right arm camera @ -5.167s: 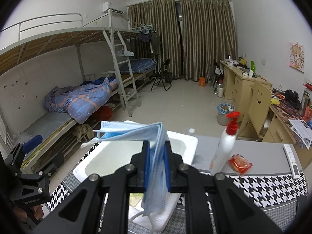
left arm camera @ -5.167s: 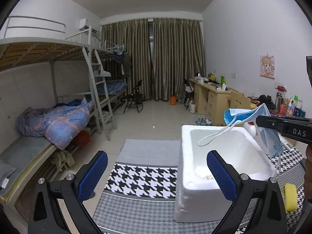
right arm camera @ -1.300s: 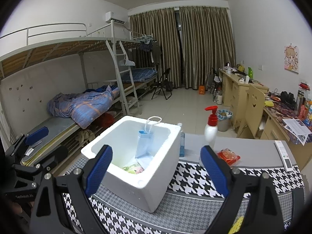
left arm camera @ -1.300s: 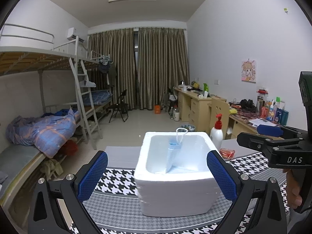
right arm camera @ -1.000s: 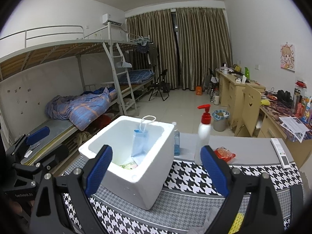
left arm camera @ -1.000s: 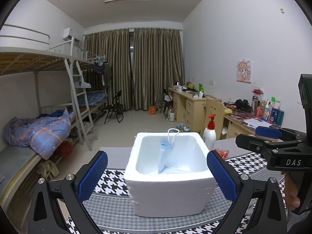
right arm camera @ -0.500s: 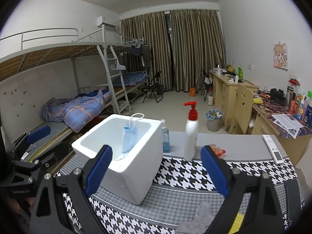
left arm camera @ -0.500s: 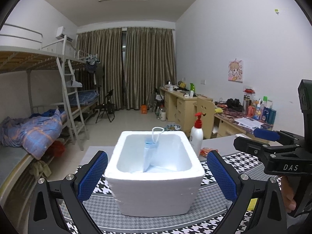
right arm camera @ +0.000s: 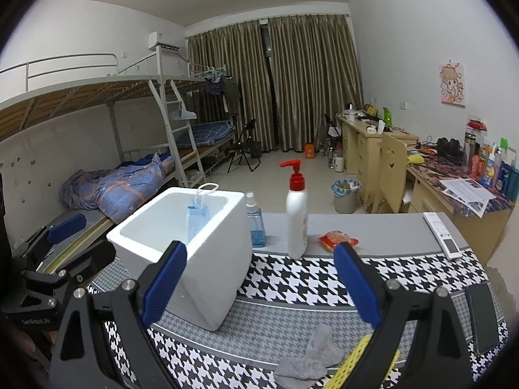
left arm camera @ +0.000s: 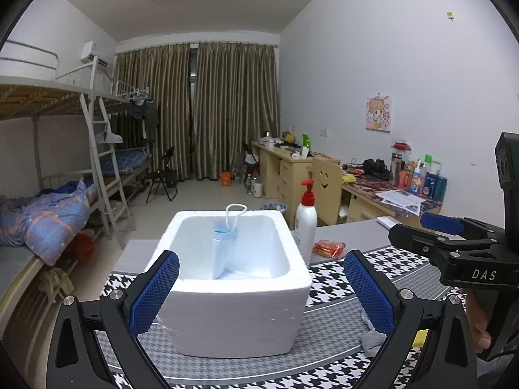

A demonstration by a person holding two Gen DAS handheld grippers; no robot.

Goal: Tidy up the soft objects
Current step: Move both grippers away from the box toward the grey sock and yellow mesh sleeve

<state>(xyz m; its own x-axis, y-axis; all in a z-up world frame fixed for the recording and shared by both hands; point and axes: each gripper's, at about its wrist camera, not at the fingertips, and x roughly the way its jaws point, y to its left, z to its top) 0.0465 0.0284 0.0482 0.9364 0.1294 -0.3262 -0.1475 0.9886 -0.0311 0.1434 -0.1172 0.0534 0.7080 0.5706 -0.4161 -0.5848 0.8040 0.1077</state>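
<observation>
A white foam box (left arm camera: 233, 308) (right arm camera: 207, 285) stands on the houndstooth table mat. Blue face masks (left arm camera: 223, 246) (right arm camera: 197, 222) lean upright inside it, a white ear loop poking above the rim. A grey cloth (right arm camera: 308, 359) (left arm camera: 373, 340) and a yellow sponge (right arm camera: 353, 359) (left arm camera: 420, 338) lie on the mat near the front right. My left gripper (left arm camera: 259, 295) is open, level with the box front, holding nothing. My right gripper (right arm camera: 259, 282) is open above the mat, right of the box, also empty.
Behind the box stand a white pump bottle (right arm camera: 296, 218) (left arm camera: 305, 220) and a small blue spray bottle (right arm camera: 256, 225). A red snack packet (right arm camera: 337, 240), a white remote (right arm camera: 441, 235) and a dark phone (right arm camera: 485, 317) lie on the table. Bunk beds stand left, desks right.
The right gripper let go of the face masks into the foam box and opened. Both grippers have pulled back from the box, and the cloth and sponge came into view.
</observation>
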